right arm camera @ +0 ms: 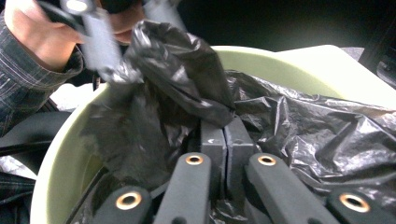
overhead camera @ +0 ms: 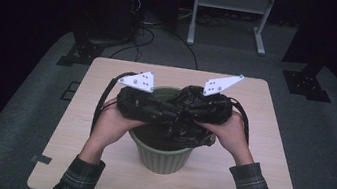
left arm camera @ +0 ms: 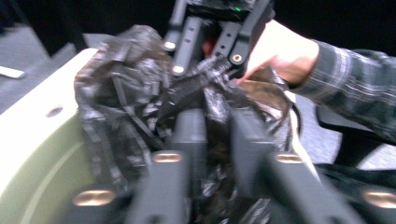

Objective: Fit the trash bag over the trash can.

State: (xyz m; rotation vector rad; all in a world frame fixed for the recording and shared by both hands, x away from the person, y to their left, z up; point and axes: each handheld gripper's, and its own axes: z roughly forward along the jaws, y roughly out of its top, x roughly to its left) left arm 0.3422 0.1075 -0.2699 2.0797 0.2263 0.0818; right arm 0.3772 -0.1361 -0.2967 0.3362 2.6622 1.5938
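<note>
A crumpled black plastic bag (overhead camera: 190, 130) hangs over the mouth of a pale green ribbed bin (overhead camera: 161, 158) at the middle of the table. My left gripper (overhead camera: 170, 112) reaches in from the left and my right gripper (overhead camera: 189, 105) from the right, tips nearly meeting above the bin. In the left gripper view the bag (left arm camera: 121, 84) is bunched between the jaws of the left gripper (left arm camera: 217, 121), over the bin rim (left arm camera: 37, 154). In the right gripper view the right gripper (right arm camera: 225, 126) is pinched shut on a fold of the bag (right arm camera: 177, 70) inside the bin (right arm camera: 261, 58).
The bin stands on a light wooden table (overhead camera: 250, 177) with bare surface on every side of it. Beyond the far edge are a dark stand (overhead camera: 89, 37), floor cables (overhead camera: 150, 36) and a white frame (overhead camera: 228, 17). Grey carpet surrounds the table.
</note>
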